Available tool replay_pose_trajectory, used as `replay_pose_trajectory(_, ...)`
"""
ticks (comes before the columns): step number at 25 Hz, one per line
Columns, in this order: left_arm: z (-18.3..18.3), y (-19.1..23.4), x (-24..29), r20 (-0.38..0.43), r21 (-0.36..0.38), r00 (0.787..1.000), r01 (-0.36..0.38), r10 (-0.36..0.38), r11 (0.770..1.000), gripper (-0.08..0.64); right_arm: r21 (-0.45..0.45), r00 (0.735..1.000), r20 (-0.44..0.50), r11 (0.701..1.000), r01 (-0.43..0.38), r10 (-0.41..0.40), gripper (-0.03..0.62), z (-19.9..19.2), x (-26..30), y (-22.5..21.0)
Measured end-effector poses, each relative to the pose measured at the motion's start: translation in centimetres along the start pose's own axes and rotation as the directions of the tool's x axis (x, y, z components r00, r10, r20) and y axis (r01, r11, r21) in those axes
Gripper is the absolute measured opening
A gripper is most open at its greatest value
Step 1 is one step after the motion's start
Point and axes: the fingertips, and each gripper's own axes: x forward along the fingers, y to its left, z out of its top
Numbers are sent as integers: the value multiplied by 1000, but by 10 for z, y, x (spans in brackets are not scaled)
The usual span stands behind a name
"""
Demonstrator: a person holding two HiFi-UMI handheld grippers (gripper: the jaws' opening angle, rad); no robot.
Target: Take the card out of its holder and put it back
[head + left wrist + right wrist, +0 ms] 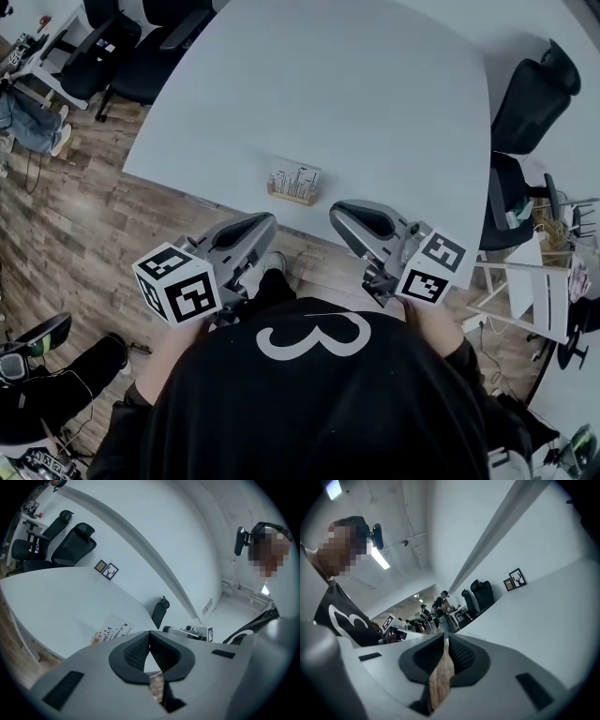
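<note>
A white card printed with small dark figures (296, 176) stands upright in a low wooden holder (291, 198) near the front edge of the white table (356, 94). Both grippers hover short of that edge, over the floor, and neither touches the card. My left gripper (267, 223) points at the holder from the lower left, its jaws shut with nothing between them. In the left gripper view the card (114, 627) shows just past the left gripper (149, 633). My right gripper (339, 212) is to the holder's right. Its jaws (443, 641) stand apart by a thin crack, with nothing in them.
Black office chairs stand at the table's right (534, 94) and far left (141, 56). Wood flooring (84, 225) runs under the grippers. A person sits at the lower left (56, 375). Two small picture frames (107, 569) rest on the table's far side.
</note>
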Motion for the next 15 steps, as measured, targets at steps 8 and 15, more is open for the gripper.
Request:
replay_pose_trajectory(8,10,24,10,-37,-21,999,-6,5,1000,14,-99,993,-86,993,71,-79,101,-10,23,-42)
replay_pose_trajectory(15,17,49,16,-65,-38,998,-19,17,999,14,-164,984,-125,981,103,-125,112,-27,45,-77)
